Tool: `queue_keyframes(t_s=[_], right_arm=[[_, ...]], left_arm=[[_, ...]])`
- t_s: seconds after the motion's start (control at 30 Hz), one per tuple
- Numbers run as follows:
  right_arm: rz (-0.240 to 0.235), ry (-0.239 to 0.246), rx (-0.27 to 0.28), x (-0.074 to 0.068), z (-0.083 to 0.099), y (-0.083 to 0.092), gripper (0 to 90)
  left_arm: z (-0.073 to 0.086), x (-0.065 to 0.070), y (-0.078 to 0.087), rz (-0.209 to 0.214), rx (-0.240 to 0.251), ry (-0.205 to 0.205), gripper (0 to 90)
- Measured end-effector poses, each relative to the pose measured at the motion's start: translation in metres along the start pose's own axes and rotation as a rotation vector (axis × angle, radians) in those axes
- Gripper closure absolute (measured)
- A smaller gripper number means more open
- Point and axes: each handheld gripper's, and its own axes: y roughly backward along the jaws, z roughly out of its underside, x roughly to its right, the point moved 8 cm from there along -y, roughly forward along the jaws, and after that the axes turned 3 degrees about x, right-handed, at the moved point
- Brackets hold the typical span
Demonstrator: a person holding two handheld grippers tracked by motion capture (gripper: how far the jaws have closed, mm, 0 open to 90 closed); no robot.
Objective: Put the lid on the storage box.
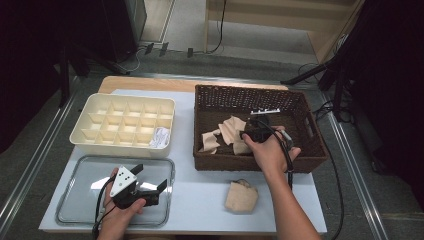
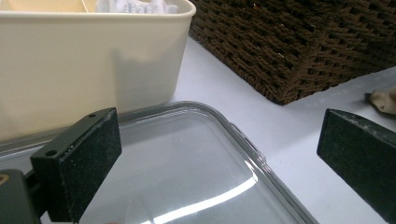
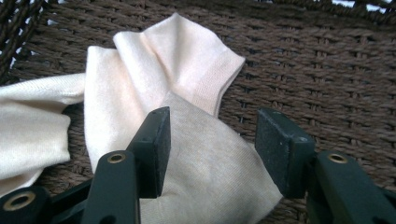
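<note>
Wicker basket (image 1: 305, 150) wall hides right claw (image 1: 248, 134) tips.

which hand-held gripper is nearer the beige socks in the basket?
Right. The right hand-held gripper is in the basket, jaws straddling the beige socks. The left hand-held gripper sits over the clear lid.

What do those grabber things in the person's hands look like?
Each hand-held gripper is black with two flat, blocky jaws. The left hand-held gripper carries a grey three-cornered plate with dots on top. The right hand-held gripper trails a black cable. The forearms are bare, no sleeves.
</note>
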Motion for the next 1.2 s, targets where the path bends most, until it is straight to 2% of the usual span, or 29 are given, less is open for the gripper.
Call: queue_keyframes(t_s=[0.23, 0.33, 0.37, 0.43, 0.5, 0.53, 0.6, 0.67, 0.77, 0.9, 1.03, 1.1, 1.2], right_arm=[[0.016, -0.046, -0.073, 0.003, 0.007, -0.008, 47.7], [0.024, -0.038, -0.091, 0.004, 0.011, -0.012, 51.0], [0.025, -0.038, -0.094, 0.004, 0.011, -0.013, 54.7], [0.032, -0.051, -0.099, 0.006, 0.012, -0.012, 68.0], [0.045, -0.032, -0.104, 0.007, 0.011, -0.011, 83.0], [0.050, -0.024, -0.106, 0.008, 0.010, -0.010, 87.3], [0.054, -0.023, -0.102, 0.009, 0.008, -0.007, 88.7], [0.061, -0.012, -0.067, 0.010, 0.003, -0.004, 89.0], [0.063, -0.018, 0.035, 0.011, -0.007, 0.005, 89.3], [0.070, 0.010, 0.133, 0.010, -0.014, 0.014, 89.3], [0.044, -0.008, 0.262, 0.008, -0.024, 0.028, 89.3], [0.028, 0.003, 0.339, 0.006, -0.030, 0.038, 89.3], [0.011, -0.005, 0.415, 0.006, -0.034, 0.050, 89.3]], left_arm=[[0.000, 0.000, 0.000, 0.000, 0.000, 0.001, 0.0], [0.000, 0.000, 0.000, 0.000, 0.001, 0.003, 0.0], [0.000, 0.000, 0.000, 0.000, 0.001, 0.002, 0.0], [0.000, 0.000, 0.000, 0.001, 0.000, 0.003, 0.0], [0.000, -0.001, 0.000, 0.001, 0.000, 0.003, 0.0], [0.000, -0.001, 0.000, 0.001, 0.000, 0.004, 0.0], [0.000, -0.001, 0.000, 0.002, 0.000, 0.005, 0.0], [0.000, -0.001, 0.000, 0.002, 0.000, 0.005, 0.0], [0.000, -0.001, 0.000, 0.002, 0.000, 0.006, 0.0], [0.000, -0.001, 0.000, 0.002, 0.000, 0.007, 0.0], [0.000, -0.001, -0.001, 0.002, 0.000, 0.006, 0.0], [0.000, -0.001, -0.001, 0.001, 0.000, 0.006, 0.0], [0.000, -0.001, -0.001, 0.000, -0.001, 0.005, 0.0]])
